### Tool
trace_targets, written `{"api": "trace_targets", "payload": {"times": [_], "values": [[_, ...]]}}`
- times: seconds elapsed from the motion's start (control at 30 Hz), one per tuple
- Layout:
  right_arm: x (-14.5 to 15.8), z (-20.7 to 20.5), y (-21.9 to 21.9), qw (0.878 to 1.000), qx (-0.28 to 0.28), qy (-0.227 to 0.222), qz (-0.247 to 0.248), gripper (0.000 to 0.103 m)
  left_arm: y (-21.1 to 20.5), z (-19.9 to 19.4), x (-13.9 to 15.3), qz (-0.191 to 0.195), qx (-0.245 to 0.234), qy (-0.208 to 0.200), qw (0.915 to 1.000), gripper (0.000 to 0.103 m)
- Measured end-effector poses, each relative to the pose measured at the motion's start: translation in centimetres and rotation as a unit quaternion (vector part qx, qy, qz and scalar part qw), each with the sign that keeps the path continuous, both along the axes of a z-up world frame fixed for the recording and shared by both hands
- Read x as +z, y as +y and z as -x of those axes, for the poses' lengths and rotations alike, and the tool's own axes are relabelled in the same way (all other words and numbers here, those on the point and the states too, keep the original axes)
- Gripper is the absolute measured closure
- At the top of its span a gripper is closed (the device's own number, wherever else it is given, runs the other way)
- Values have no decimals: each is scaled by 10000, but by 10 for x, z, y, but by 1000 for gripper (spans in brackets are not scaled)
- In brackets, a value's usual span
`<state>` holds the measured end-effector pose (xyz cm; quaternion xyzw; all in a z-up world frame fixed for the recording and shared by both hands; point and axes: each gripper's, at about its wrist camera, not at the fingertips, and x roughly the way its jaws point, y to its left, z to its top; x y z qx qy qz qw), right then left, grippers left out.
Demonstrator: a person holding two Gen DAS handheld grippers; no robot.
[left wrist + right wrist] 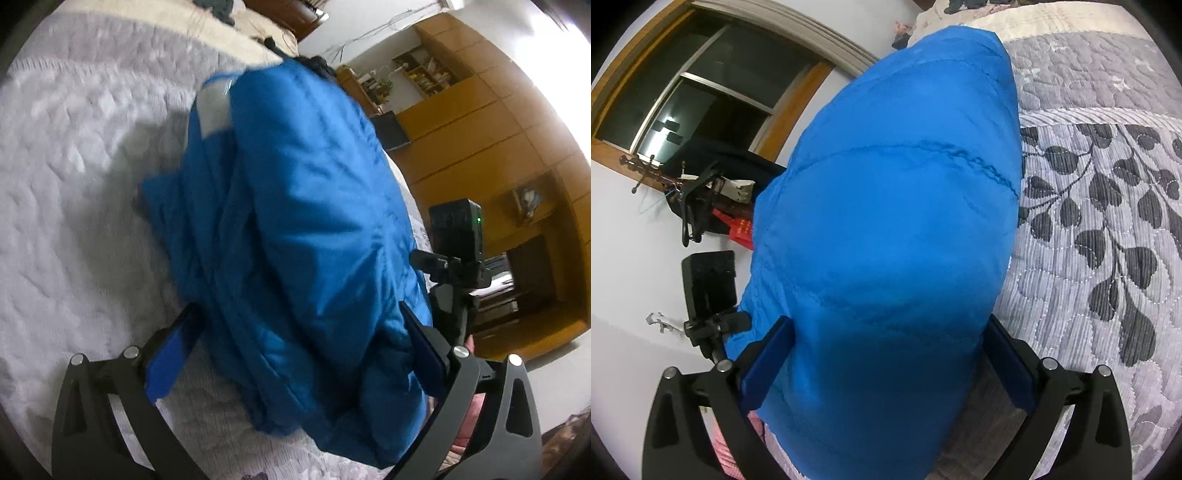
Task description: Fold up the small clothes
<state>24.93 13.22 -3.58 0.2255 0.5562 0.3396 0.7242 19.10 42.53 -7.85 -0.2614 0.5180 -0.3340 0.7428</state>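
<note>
A puffy blue quilted garment (295,203) with a grey patch (214,107) near its far end lies bunched on the white quilted bedspread (74,184). My left gripper (299,332) stands open, its jaws wide apart around the near end of the garment. In the right wrist view the same blue garment (894,203) bulges up and fills the centre. My right gripper (886,343) is open too, and both blue pads (768,362) touch the garment's sides. The fabric hides what lies below it.
The bedspread (1089,221) with its grey leaf print runs to the right. The other gripper's camera mount (454,258) sits close at the garment's right side. Wooden cabinets (480,129) stand beyond the bed. A window (701,92) and a rack with hanging bags (701,192) are on the wall.
</note>
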Motion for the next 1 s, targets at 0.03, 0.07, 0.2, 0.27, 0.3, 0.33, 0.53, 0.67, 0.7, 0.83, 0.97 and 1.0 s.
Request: {"api": "trace_targets", "payload": {"times": [0.03, 0.07, 0.2, 0.27, 0.3, 0.33, 0.53, 0.67, 0.7, 0.83, 0.97, 1.0], "values": [[0, 0, 1, 10000, -12, -1, 9, 3, -1, -2, -4, 91, -3, 24, 10000, 2], [0, 1, 0, 10000, -19, 11, 0, 3, -2, -5, -8, 214, -9, 45, 9998, 2], [-2, -2, 0, 9999, -32, 86, -82, 3, -4, -13, -12, 472, -27, 80, 9988, 2], [-4, -5, 0, 9999, -39, 92, -123, 3, -7, -21, -14, 523, -17, 124, 9986, 2], [-6, -5, -2, 9999, -49, 91, -138, 3, -10, -24, -15, 525, -37, 118, 9985, 2], [-7, -5, -2, 9998, -54, 88, -153, 3, -12, -26, -15, 536, -55, 105, 9985, 2], [-10, -2, -12, 9996, 108, 97, -234, 3, -10, -13, -6, 33, -220, -1, 9998, 3], [-10, 1, -18, 9997, 114, 84, -204, 3, 8, -6, 0, 83, -108, 41, 9999, 3], [-9, 1, -18, 9998, 119, 58, -172, 3, 10, -8, -1, 96, -100, 67, 9999, 3], [-8, 0, -17, 9998, 99, 104, -171, 3, 11, -18, -14, 258, -161, 127, 9995, 2], [-7, 0, -15, 9998, 82, 114, -167, 3, -1, -29, -21, 439, -212, 96, 9988, 2], [-7, 0, -14, 9998, 90, 99, -154, 3, -7, -31, -21, 482, -244, 94, 9985, 2]]}}
